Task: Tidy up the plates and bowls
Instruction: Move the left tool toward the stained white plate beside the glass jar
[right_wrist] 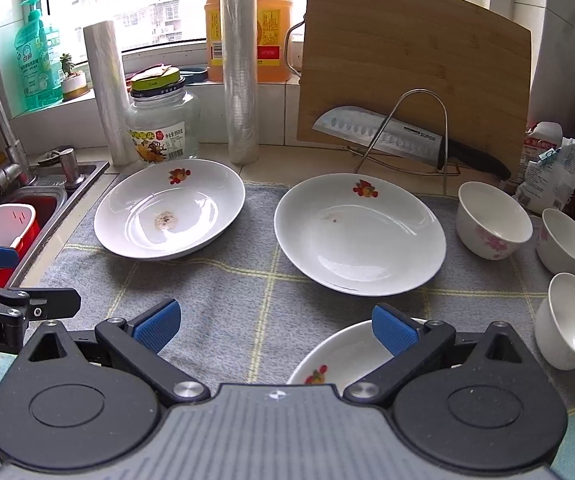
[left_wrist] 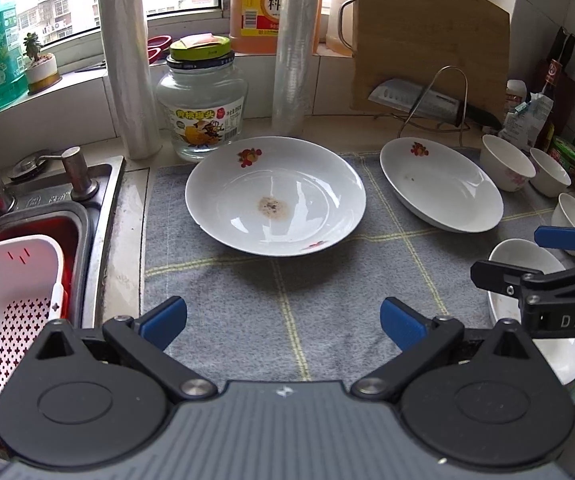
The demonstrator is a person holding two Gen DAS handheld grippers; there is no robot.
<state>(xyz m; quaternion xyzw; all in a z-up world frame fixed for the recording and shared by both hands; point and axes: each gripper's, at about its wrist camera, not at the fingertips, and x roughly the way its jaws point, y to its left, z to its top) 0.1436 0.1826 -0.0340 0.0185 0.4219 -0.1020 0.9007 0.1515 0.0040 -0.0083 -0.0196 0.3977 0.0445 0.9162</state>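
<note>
Hovering with jaws spread wide and nothing between them: the left gripper [left_wrist: 283, 320], above the near part of the grey checked dish towel [left_wrist: 287, 320]. Likewise gaping and empty: the right gripper [right_wrist: 273, 326], its right blue pad [right_wrist: 393, 334] hanging over the rim of a white plate with a fruit motif [right_wrist: 339, 356] at the towel's near edge.

Lying just ahead, toward the towel's far left corner: a shallow white plate with a brownish residue spot [left_wrist: 275, 196] at its centre and a red fruit print on the far rim. Sitting beside it toward the far right, close but not touching: a second fruit-print plate [right_wrist: 359, 234], faintly smudged, tilting slightly.

Standing along the towel's right edge: three small white bowls, the farthest one bearing pink blossoms [right_wrist: 493, 220], the next [right_wrist: 565, 240] and the nearest [right_wrist: 571, 322] just beside it.

Standing behind on the counter: a glass jar with a yellow lid [left_wrist: 201, 100], two rolls of plastic film [left_wrist: 125, 64], a bamboo cutting board [right_wrist: 411, 68] leaning on the wall, a cleaver [right_wrist: 383, 138] resting on a wire rack.

Sitting left of the towel: a steel sink [left_wrist: 99, 184] holding a white-and-red colander basket [left_wrist: 15, 300].
</note>
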